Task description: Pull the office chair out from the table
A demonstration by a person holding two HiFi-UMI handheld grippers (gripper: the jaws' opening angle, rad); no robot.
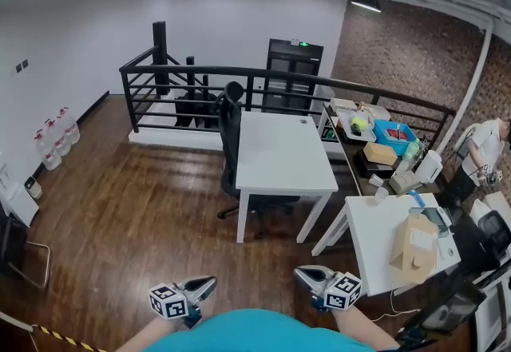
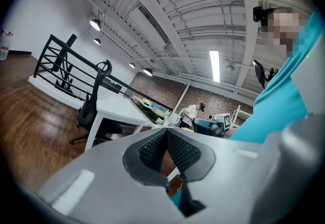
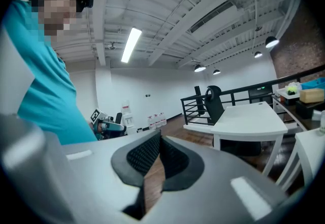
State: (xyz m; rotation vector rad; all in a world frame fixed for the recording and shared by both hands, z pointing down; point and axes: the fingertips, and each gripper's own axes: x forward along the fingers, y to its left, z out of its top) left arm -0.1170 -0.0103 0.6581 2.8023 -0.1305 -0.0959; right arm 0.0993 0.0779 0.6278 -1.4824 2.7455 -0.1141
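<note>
the office chair (image 1: 231, 139) is sitting tucked at the far table's (image 1: 283, 152) left side. left gripper (image 1: 200, 288) and right gripper (image 1: 311, 277) are hovering near, jaws together, empty. likely next: reaching its backrest, opening up.

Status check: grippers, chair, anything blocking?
Left gripper and right gripper shut, empty, close to the body. Office chair against white table, untouched. Nothing on the floor between.

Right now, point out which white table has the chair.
The middle table: the chair stands at its left side. The right table carries a box and clutter.
</note>
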